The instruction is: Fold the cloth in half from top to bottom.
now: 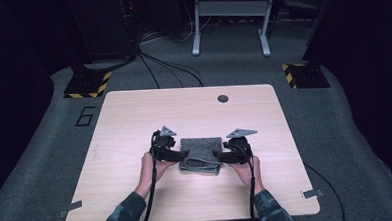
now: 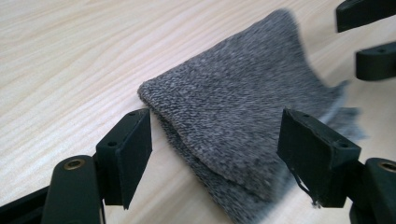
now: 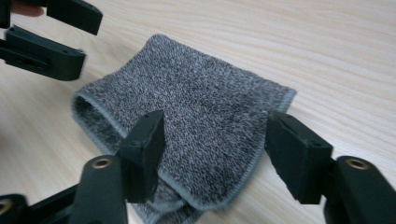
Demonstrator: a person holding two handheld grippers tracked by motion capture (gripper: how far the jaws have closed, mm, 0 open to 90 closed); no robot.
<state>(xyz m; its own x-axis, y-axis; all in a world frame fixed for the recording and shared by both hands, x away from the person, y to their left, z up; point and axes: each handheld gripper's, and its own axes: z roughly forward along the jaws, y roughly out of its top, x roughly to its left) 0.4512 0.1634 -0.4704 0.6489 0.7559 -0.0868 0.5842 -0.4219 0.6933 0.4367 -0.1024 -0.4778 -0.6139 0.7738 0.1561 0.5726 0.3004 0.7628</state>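
Pale wood table [image 1: 134,118] stands on grey carpet in a dark room, cables trailing behind it. Toward its near edge, about midway between the side edges, lies a folded grey cloth [image 1: 202,154]. The left gripper [image 1: 182,154] sits at the cloth's left side and the right gripper [image 1: 217,155] at its right side, each with jaws spread wide. Both seem just above the fabric, though contact is hard to judge.

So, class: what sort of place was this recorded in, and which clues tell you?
Probably a lab or recording studio, not a home: a bare wooden table on grey carpet, hazard-striped stand bases, loose cables across the floor, and dark surroundings.
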